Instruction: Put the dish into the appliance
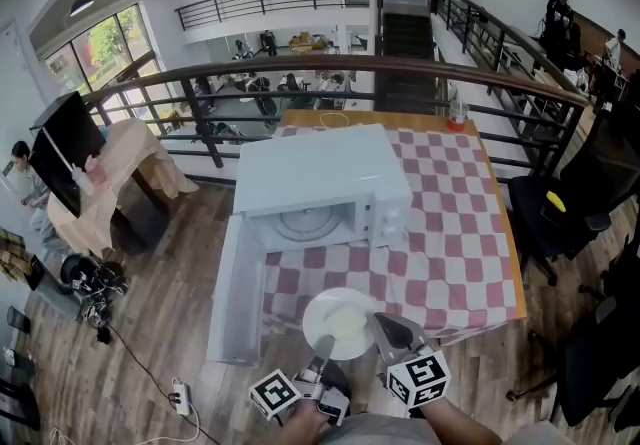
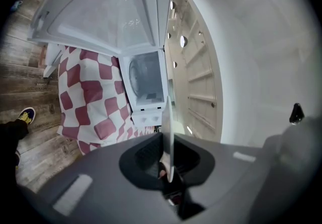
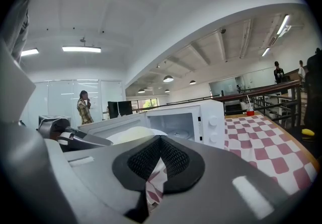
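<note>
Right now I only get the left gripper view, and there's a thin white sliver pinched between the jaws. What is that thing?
Observer: In the head view it is a round white plate. The left gripper grips its near rim.
Operator: Is anything on it?
Observer: A pale yellow patch lies in its middle; I cannot tell what it is.
Operator: And the other gripper?
Observer: The right gripper sits at the plate's right rim, jaws shut, holding nothing.
</note>
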{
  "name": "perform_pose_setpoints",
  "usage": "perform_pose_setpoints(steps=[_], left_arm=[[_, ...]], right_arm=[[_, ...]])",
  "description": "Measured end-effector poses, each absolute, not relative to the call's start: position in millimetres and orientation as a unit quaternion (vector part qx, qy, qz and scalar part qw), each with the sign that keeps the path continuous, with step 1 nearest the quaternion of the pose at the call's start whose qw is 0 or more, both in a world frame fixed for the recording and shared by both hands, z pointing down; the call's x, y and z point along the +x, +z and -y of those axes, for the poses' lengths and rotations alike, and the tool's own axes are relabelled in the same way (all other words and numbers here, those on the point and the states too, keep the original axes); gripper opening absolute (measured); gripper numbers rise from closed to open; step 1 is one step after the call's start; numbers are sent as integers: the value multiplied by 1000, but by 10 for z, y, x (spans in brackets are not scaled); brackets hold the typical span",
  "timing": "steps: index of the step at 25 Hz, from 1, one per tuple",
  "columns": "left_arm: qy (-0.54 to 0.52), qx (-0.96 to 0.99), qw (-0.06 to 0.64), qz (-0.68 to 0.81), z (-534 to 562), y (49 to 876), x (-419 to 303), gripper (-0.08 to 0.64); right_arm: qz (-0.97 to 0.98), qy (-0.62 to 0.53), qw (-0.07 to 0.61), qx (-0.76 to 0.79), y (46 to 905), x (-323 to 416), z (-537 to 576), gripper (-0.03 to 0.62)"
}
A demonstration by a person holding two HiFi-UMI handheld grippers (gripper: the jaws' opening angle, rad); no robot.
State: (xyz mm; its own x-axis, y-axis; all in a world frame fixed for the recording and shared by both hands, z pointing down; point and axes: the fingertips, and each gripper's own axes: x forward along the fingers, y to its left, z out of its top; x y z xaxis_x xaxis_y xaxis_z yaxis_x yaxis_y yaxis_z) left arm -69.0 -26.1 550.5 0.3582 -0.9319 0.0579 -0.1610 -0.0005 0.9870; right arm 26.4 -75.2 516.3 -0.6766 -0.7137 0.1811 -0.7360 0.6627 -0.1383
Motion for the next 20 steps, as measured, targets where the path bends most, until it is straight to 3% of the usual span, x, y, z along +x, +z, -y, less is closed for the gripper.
perform_pose_setpoints(steps=[20], left_arm=[[-354,597,559,455,963,5551,-1034,28]], right_arm=[[907,105,63,403,5119,-11,1421,-2]])
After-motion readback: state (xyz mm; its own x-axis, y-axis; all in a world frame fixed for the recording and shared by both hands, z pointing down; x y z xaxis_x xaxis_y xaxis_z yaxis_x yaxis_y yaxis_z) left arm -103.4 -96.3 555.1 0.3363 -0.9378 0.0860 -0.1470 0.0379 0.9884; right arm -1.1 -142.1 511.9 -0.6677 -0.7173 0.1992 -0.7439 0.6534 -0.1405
